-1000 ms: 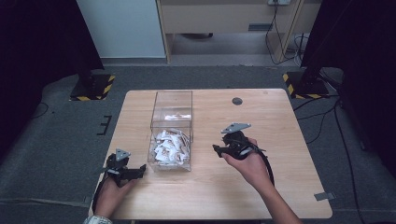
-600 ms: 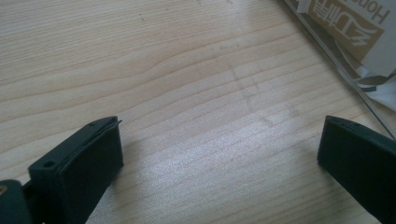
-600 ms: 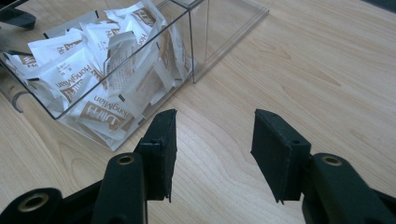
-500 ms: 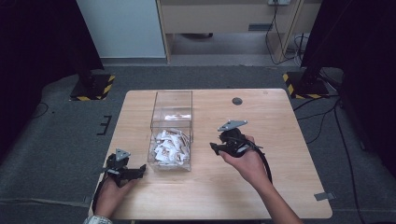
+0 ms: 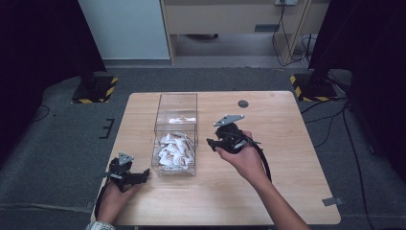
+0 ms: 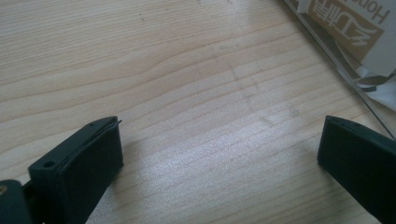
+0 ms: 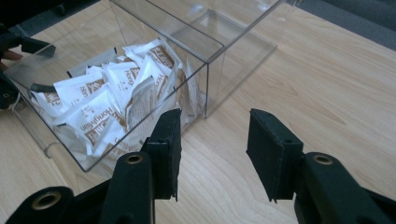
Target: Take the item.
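Observation:
A clear two-part box (image 5: 176, 108) stands on the wooden table (image 5: 287, 158). Its near part holds several white-and-brown sachets (image 5: 174, 149); the far part looks bare. My right gripper (image 5: 211, 143) hovers just right of the box, pointing at it. In the right gripper view the right gripper (image 7: 215, 123) is open with nothing between its jaws, which have just been closing, and the sachets (image 7: 116, 93) lie ahead behind the box wall (image 7: 219, 51). My left gripper (image 5: 143, 175) rests low by the box's near left corner. The left gripper (image 6: 219, 135) is wide open over bare wood, box wall (image 6: 336, 51) at the right.
A small dark round spot (image 5: 243, 103) marks the table's far side, and a strip of tape (image 5: 332, 201) lies near the front right corner. Stand bases striped yellow and black (image 5: 93, 88) (image 5: 311, 86) sit on the floor beyond the table.
The right hand has lifted and drifted a little towards the box, and its jaws stand narrower. The left hand has kept still.

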Motion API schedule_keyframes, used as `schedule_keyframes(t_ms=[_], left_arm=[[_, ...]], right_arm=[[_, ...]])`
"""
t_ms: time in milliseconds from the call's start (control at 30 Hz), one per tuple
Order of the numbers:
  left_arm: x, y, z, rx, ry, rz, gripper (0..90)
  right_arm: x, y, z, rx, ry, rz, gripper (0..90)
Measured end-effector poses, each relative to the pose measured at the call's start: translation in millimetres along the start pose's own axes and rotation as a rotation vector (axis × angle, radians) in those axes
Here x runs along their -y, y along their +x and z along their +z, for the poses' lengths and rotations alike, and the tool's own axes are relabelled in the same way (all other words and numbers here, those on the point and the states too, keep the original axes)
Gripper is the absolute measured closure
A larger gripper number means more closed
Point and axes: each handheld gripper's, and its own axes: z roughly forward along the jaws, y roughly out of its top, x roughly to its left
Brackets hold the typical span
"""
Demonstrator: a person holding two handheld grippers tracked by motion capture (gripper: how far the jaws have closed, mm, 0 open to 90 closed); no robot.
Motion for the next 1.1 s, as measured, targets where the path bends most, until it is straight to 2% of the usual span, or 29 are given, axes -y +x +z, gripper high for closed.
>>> schedule_keyframes(t_ms=[433, 700, 867, 1100], left_arm=[[0.0, 0.0, 0.0, 0.0, 0.0, 0.0, 0.0], [0.0, 0.0, 0.0, 0.0, 0.0, 0.0, 0.0], [0.0, 0.0, 0.0, 0.0, 0.0, 0.0, 0.0], [0.0, 0.0, 0.0, 0.0, 0.0, 0.0, 0.0]], right_arm=[[-20.7, 6.4, 3.2, -0.009, -0.012, -0.02, 55.4], [-27.5, 20.0, 16.3, -0.017, -0.01, -0.041, 59.7], [-30.3, 30.7, 27.8, -0.045, -0.002, -0.053, 62.7], [-29.8, 43.9, 40.5, -0.065, 0.003, -0.06, 62.3]])
